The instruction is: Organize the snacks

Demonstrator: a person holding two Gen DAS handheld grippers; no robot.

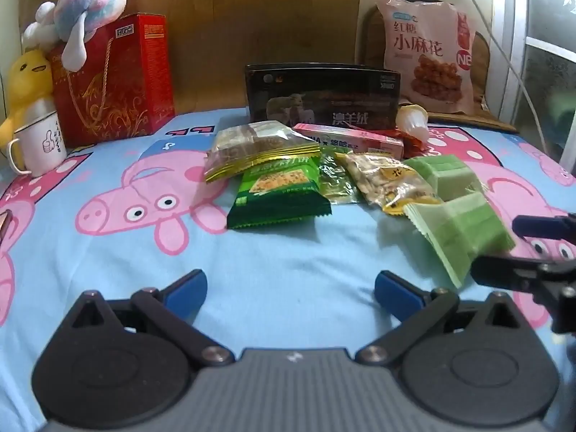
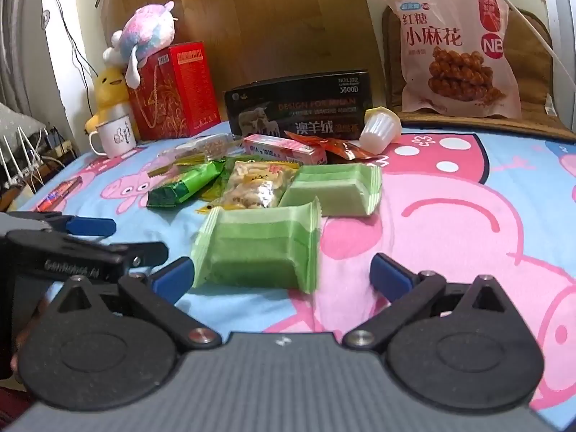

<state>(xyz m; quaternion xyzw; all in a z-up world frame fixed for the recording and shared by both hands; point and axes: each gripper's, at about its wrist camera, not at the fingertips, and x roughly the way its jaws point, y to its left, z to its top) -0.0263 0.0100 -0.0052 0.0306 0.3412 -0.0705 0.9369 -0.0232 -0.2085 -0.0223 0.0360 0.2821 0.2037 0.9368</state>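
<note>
Blue-padded fingers of the left gripper (image 1: 291, 288) stand spread wide over bare bedsheet (image 1: 108, 270), holding nothing; the snack pile lies well ahead of them, toward the headboard. Nearest in that pile on the left side is a dark green packet (image 1: 279, 194), with a clear yellow-edged bag (image 1: 259, 147) lying partly over its far end. To its right lie a bag of nuts (image 1: 388, 180) and two pale green cakes, one nearer (image 1: 464, 234) and one behind (image 1: 442, 172). The right gripper (image 2: 282, 273) is likewise fully released, empty, and the nearer pale green cake (image 2: 259, 248) sits just beyond its fingertips, slightly toward the left finger, not between the pads. Behind it the second cake (image 2: 334, 190) touches the nut bag (image 2: 252, 187). Farther back are a pink carton (image 2: 284, 149), an orange sachet (image 2: 331, 145) and a white jelly cup (image 2: 379, 127) on its side, in front of a black box (image 2: 298, 108). A large pink bag (image 2: 457, 50) leans upright on a cushion at the back right.
</note>
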